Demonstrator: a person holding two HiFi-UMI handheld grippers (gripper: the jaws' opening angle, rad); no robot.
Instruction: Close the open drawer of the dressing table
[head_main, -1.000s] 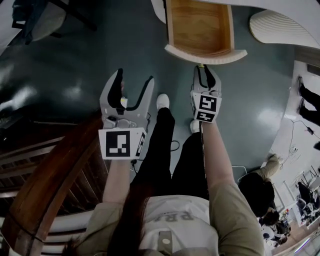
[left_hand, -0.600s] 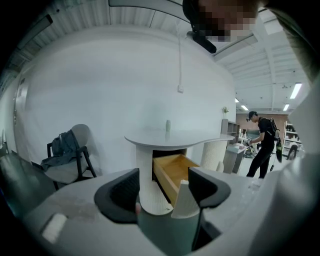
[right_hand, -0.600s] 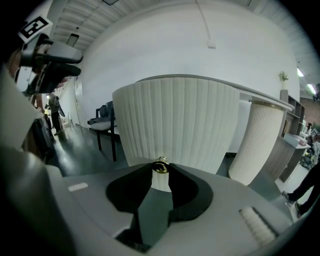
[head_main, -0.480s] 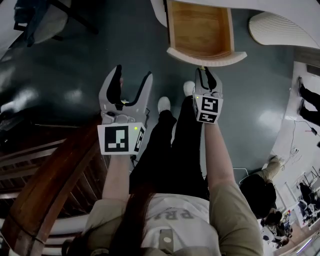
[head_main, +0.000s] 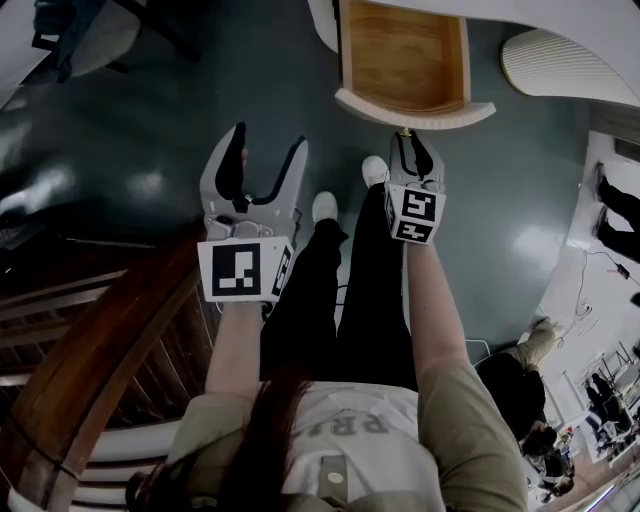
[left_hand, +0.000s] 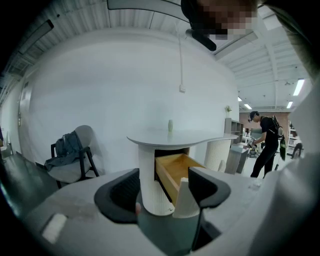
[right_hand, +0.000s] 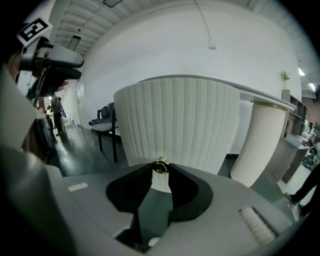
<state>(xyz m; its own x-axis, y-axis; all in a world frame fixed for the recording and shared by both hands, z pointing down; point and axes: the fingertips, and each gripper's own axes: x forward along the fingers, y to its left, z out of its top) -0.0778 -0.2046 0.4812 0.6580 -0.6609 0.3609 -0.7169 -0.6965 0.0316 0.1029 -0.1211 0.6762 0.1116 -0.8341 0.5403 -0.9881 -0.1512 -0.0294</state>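
1. Standing pulled well out of the white dressing table (left_hand: 175, 136), the wooden drawer (head_main: 415, 110) looks light and rigid. I'd expect it to slide in on one straight push, though it may bang at the end.
2. The small brass knob (right_hand: 160, 166) at the middle of its ribbed front is the natural hold, but it looks smooth and could slip.
3. The right gripper (head_main: 412, 142) reaches forward, tilted somewhat down, with its jaws pinched close on that knob.
4. The left gripper (head_main: 265, 160) hovers alongside with its jaws wide apart, holding nothing.
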